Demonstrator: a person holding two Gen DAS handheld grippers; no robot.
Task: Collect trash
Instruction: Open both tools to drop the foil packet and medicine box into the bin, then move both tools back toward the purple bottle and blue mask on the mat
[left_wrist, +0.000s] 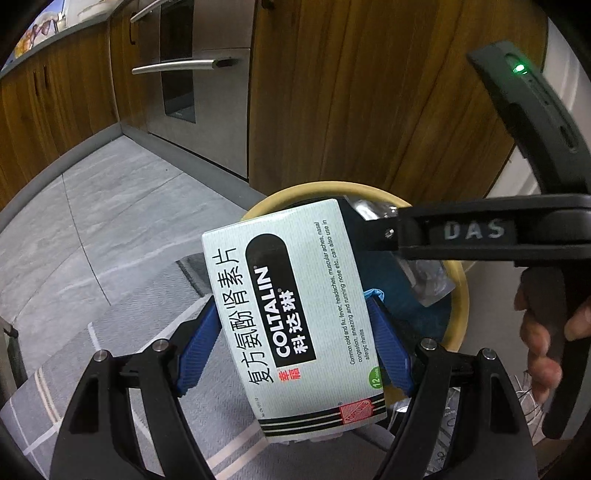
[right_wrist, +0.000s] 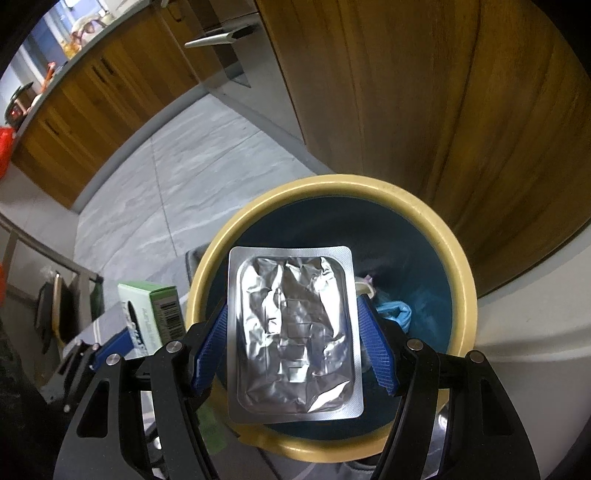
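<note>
I'm holding the blister (right_wrist: 293, 334) in the right gripper (right_wrist: 295, 332) over the bin (right_wrist: 424, 210); left gripper (left_wrist: 295, 347) is gripping the box (left_wrist: 295, 317) beside the bin. I'm dropping them 1 at a time.

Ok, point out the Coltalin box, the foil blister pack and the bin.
Coltalin box (left_wrist: 295, 317): left wrist view, middle of its printed face.
Foil blister pack (right_wrist: 293, 332): right wrist view, centre of the crinkled foil.
Bin (right_wrist: 461, 266): right wrist view, its yellow rim.
</note>
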